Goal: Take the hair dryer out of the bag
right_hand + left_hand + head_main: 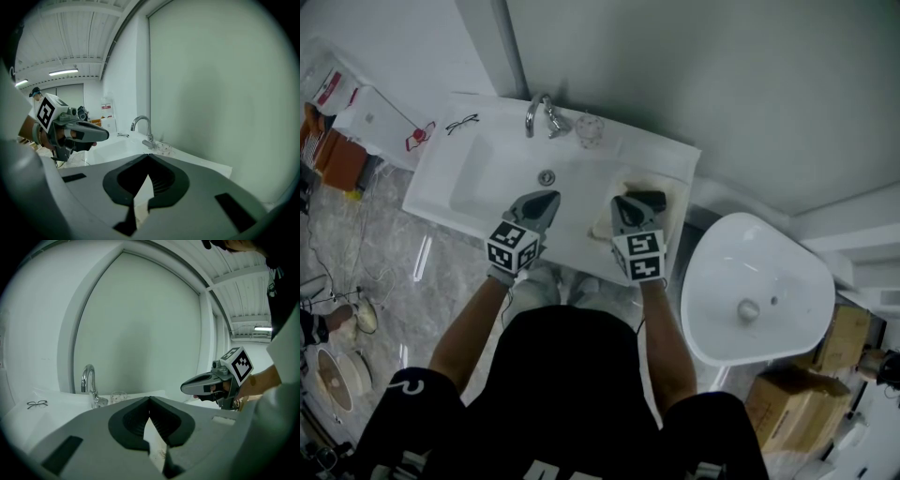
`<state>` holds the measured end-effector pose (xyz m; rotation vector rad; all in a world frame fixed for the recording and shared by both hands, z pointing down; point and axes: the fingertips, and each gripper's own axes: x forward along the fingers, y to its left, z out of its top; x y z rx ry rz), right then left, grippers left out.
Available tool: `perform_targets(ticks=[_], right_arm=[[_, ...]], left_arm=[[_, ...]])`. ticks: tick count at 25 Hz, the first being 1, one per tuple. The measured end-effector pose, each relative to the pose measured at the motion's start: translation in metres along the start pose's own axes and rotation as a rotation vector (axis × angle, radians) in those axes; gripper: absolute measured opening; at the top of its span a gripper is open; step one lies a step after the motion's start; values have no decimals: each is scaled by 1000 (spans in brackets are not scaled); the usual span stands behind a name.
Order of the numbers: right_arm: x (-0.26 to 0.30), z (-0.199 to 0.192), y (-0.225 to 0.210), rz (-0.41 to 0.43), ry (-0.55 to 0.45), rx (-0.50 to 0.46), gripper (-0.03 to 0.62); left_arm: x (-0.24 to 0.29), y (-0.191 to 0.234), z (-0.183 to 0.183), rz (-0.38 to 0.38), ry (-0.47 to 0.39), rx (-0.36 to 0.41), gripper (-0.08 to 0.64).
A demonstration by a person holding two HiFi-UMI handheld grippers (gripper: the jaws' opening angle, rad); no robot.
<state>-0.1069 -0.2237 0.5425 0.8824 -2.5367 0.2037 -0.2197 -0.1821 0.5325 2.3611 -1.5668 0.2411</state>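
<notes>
Left gripper (546,199): jaws pressed together with nothing between them, poised over the white basin (483,178).
Right gripper (628,201): jaws closed and empty too, hanging just above a cream bag (605,225).
Bag: slumped on the bench (667,150) at the basin's right end and largely covered by the right gripper.
Hair dryer: a dark shape (652,199) peeks out at the bag's far side. It may be the dryer, but it's too small and half hidden to call.
Step in hand: hard to pin down. Shut, empty jaws over the bag fit a reach going in for the dryer, or a dryer already drawn clear and let go.
Next move: whichever it is, the jaws must part before they can grip anything, and the limp bag looks likely to slide unless it's steadied.
</notes>
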Motion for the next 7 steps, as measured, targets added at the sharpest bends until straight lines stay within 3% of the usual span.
perform_targets(ticks=[7], right_arm=[[3,-1,-4,-4,10,-2,-5]], left_arm=[[4,3,1,1,6,0,0]])
